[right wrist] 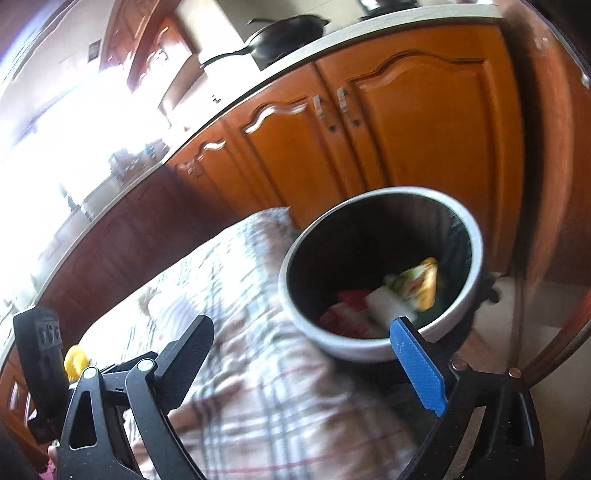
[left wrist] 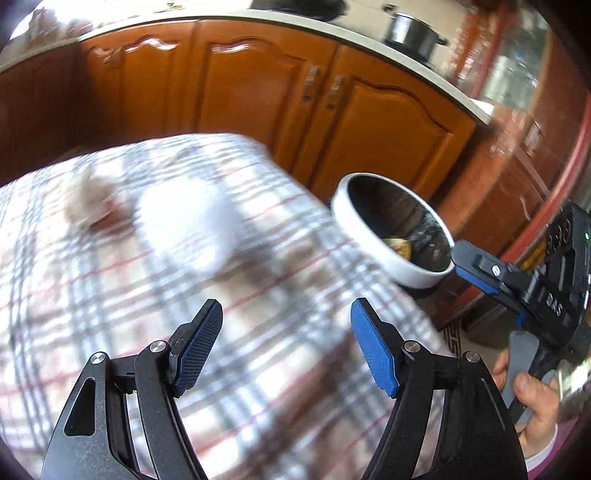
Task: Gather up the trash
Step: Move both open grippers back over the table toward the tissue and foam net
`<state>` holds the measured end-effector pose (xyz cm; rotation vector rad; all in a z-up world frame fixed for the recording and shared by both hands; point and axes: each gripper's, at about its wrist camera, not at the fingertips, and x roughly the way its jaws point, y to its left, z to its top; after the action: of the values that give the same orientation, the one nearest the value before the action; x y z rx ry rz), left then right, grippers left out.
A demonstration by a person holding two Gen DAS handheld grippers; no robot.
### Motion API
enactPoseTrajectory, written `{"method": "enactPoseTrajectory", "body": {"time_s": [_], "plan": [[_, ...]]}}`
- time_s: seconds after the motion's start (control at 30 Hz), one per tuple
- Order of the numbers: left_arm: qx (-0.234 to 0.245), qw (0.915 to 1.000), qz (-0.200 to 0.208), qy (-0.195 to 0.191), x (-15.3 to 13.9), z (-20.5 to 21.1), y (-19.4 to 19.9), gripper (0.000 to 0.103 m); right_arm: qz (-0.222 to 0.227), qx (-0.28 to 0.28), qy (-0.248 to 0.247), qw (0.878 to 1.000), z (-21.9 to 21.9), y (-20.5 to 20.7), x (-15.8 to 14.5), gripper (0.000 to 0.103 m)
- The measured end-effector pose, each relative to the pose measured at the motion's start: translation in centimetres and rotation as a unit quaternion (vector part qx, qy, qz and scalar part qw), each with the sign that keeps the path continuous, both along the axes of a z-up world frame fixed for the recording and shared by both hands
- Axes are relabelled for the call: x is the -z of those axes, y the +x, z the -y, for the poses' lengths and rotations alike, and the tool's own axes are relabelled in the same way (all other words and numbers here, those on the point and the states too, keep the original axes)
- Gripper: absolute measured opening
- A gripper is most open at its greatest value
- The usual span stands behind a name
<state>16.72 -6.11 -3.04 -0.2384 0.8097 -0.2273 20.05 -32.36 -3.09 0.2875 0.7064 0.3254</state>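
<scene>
Blue-padded black left gripper (left wrist: 286, 345) hovers spread and empty above the plaid tablecloth (left wrist: 258, 258), blurred white crumpled trash (left wrist: 184, 225) ahead. Rightward, the right gripper (right wrist: 308, 363), also spread, faces the white-rimmed round bin (right wrist: 476, 236) holding wrappers (right wrist: 417, 284).

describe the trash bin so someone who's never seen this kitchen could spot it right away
Start at the table with the plaid cloth that stands before the orange-brown wooden cabinets. Just off the table's edge stands the trash bin, round and open-topped, already holding wrappers. Its pale rim around a black inside sets it apart from the metal pot up on the counter.
</scene>
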Motion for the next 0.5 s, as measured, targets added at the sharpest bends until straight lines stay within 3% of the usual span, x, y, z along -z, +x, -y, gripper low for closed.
{"method": "enactPoseTrajectory", "body": {"time_s": [0.5], "plan": [[-0.094, 0.9952, -0.022, -0.016, 1.1, -9.3, -3.1, 0.073, -0.017, -0.097, -0.012, 0.995, -10.3, -0.7, 2.7, 0.097]]}}
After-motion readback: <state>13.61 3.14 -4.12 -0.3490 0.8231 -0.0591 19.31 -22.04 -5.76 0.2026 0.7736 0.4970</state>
